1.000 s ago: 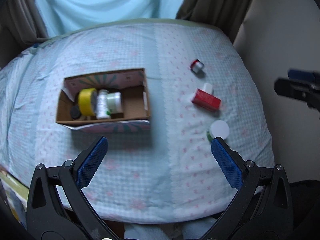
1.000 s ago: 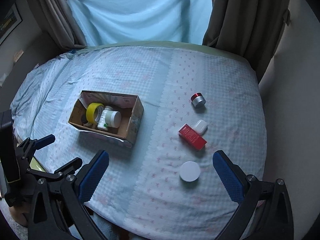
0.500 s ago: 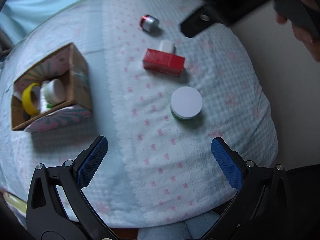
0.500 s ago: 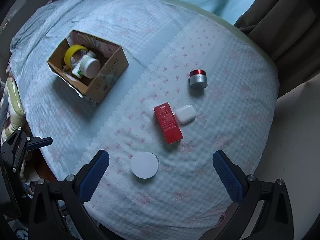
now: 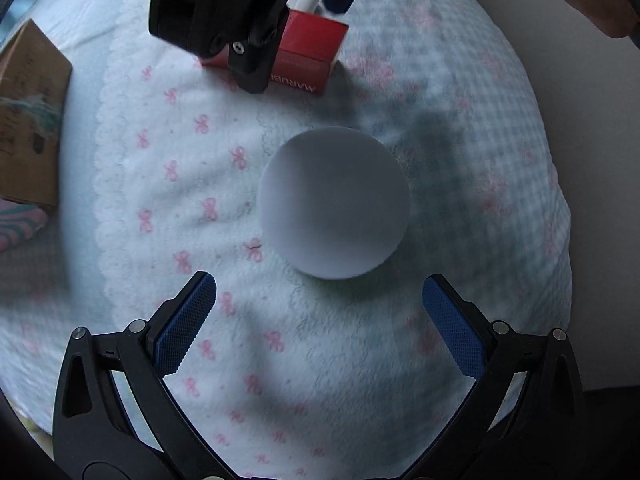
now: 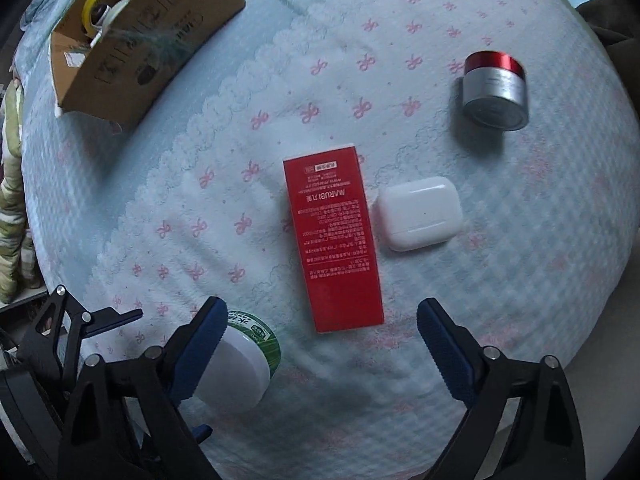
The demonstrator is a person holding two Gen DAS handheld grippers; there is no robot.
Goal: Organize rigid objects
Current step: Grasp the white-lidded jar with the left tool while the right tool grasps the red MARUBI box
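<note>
White-lidded jar (image 5: 334, 202) just ahead of the gaping left claw (image 5: 320, 306) — red box (image 6: 332, 236) ahead of the part-narrowed, empty right claw (image 6: 320, 320)

Both wrist cameras look steeply down, close over the bed, sharing the red box (image 5: 308, 46) and white-lidded jar (image 5: 335, 202).

both grippers drop close over the bedspread: the left gripper (image 5: 319, 312) now hangs wide just above the round white-lidded jar (image 5: 335, 203), while the right gripper (image 6: 318, 334) narrows its jaws over the flat red carton (image 6: 332, 240), nothing gripped.
</note>
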